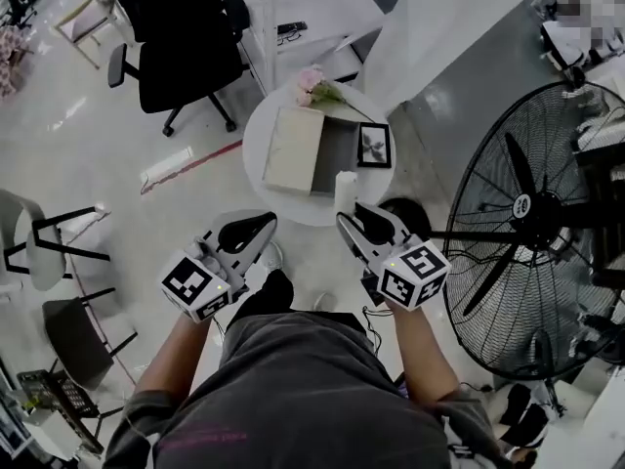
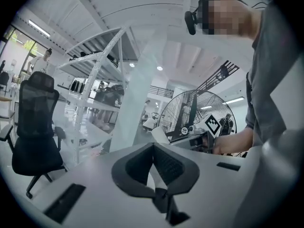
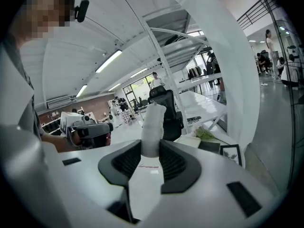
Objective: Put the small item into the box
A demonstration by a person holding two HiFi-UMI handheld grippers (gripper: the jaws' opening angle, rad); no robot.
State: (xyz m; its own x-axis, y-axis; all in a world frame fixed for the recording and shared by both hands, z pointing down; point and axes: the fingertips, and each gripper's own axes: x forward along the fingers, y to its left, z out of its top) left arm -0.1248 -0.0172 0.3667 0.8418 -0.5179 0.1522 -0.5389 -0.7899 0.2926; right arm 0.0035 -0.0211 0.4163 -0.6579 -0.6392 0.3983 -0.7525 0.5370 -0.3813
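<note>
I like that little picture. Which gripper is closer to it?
Right. The right gripper, holding a white item, is just below the picture frame; the left gripper is farther off, lower left.

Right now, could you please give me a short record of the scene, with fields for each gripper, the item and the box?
Right gripper: shut on a white roll-shaped item, upright between the jaws
Left gripper: shut, empty
Box: on the round white table, beside a picture frame and pink flowers
Item in box: not yet
Nearby: standing fan, black office chair
</note>
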